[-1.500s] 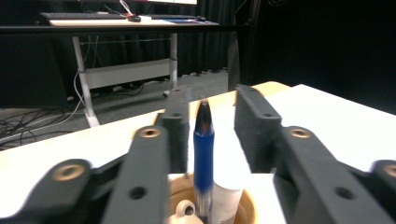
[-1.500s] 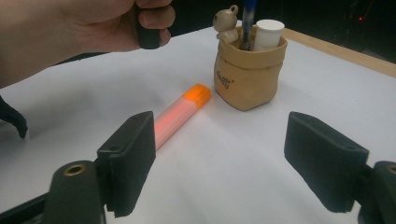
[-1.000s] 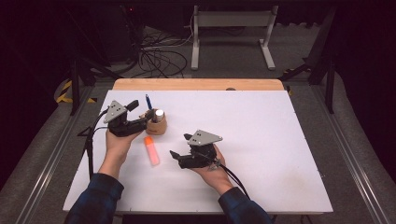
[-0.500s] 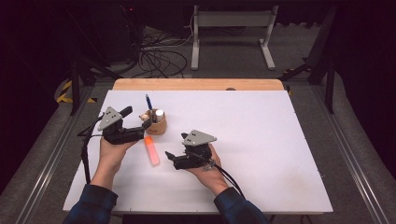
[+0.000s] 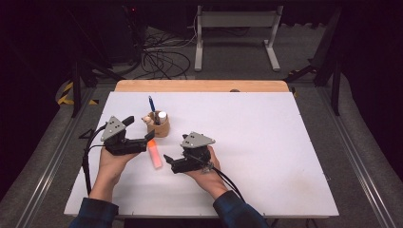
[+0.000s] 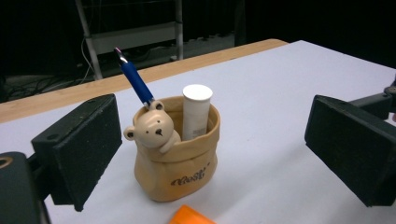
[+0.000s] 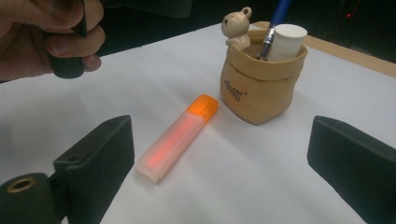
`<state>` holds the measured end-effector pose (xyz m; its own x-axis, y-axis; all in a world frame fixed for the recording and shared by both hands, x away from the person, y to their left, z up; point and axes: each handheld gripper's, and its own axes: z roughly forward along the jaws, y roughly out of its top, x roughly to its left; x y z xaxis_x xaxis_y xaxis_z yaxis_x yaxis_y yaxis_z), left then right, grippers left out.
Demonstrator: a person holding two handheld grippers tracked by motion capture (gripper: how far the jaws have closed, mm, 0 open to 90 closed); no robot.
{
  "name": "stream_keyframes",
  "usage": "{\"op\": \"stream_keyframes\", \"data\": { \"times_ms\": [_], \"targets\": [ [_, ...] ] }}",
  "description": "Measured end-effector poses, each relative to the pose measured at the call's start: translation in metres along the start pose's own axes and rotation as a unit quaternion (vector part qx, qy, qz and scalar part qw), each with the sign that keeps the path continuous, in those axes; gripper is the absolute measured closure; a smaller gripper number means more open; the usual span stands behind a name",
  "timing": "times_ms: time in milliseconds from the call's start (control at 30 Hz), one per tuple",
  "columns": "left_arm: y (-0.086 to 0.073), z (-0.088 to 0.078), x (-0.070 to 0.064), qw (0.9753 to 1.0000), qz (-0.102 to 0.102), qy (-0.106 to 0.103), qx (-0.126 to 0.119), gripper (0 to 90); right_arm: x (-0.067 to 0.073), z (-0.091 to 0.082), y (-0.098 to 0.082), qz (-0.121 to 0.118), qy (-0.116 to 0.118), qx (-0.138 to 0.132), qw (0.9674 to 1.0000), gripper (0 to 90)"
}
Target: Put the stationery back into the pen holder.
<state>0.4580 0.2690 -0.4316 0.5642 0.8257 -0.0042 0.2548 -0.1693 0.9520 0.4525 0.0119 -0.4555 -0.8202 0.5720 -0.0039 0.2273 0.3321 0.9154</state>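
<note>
two grippers: black, blocky bodies, each with a grey three-cornered plate on top and a trailing cable
left gripper: jaws stand wide apart and have just been opening; nothing lies between the flat, matte black pads; it faces the pouch from just beside it
right gripper: jaws also wide apart, just been opening, with nothing clamped; its dull, rubbery pads frame the highlighter without touching it
highlighter: flat-sided plastic stick with a translucent, glowing orange-pink barrel, a solid orange cap and a pale end; it lies flat on the table between the two grippers, cap end just beside the pouch
pouch holder: tan, smooth, moulded like a soft sack with a rolled rim; dark script on its front; stands upright near the table's left part
bear figure: small, rounded, glossy cream, leaning over the pouch rim
pen: slim blue barrel, tilted, standing in the pouch
tube: white matte cylinder with a flat top, upright in the pouch
table: plain white matte sheet with a wooden strip along its far edge
</note>
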Motion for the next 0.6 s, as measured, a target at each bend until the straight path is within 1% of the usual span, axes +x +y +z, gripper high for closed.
{"op": "stream_keyframes", "data": {
  "times_ms": [33, 67, 100, 133, 200, 233, 267, 367, 433, 567, 600],
  "targets": [
    [0.0, 0.0, 0.0, 1.0, 0.003, 0.003, 0.005, 4.6, 0.001, 0.001, 0.0, 0.001, 0.001, 0.001, 1.0, 6.6],
    [-0.002, -0.001, -0.001, 1.0, 0.003, 0.004, 0.005, 4.6, 0.001, 0.002, 0.0, 0.001, 0.002, 0.002, 1.0, 6.5],
    [-0.003, -0.002, -0.001, 1.0, -0.001, 0.001, 0.003, 4.6, 0.002, 0.003, 0.001, 0.0, 0.003, 0.002, 1.0, 6.4],
    [-0.004, -0.002, -0.001, 1.0, -0.003, -0.001, 0.005, 4.6, 0.003, 0.004, 0.001, -0.001, 0.001, 0.003, 1.0, 4.9],
    [-0.005, -0.003, -0.001, 1.0, 0.001, 0.0, 0.007, 4.5, 0.005, 0.006, 0.001, 0.001, -0.004, 0.006, 1.0, 3.0],
    [-0.005, -0.004, -0.001, 1.0, 0.003, 0.003, 0.006, 4.5, 0.005, 0.008, 0.001, 0.003, -0.004, 0.007, 1.0, 1.6],
    [-0.005, -0.005, -0.001, 1.0, 0.001, 0.0, 0.005, 4.5, 0.006, 0.01, 0.001, 0.006, -0.006, 0.009, 0.9999, 1.1],
    [-0.004, -0.007, -0.001, 1.0, 0.0, 0.001, 0.002, 4.4, 0.009, 0.013, 0.001, 0.01, -0.008, 0.015, 0.9998, 1.0],
    [-0.004, -0.008, 0.0, 1.0, -0.003, 0.001, 0.001, 4.4, 0.01, 0.016, 0.002, 0.014, -0.011, 0.019, 0.9997, 1.0],
    [-0.004, -0.009, 0.0, 1.0, -0.001, 0.002, 0.004, 4.3, 0.014, 0.021, 0.003, 0.024, -0.023, 0.029, 0.999, 1.0],
    [-0.004, -0.01, 0.001, 1.0, 0.0, 0.004, 0.005, 4.3, 0.015, 0.022, 0.003, 0.028, -0.03, 0.034, 0.9986, 1.0]
  ]
}}
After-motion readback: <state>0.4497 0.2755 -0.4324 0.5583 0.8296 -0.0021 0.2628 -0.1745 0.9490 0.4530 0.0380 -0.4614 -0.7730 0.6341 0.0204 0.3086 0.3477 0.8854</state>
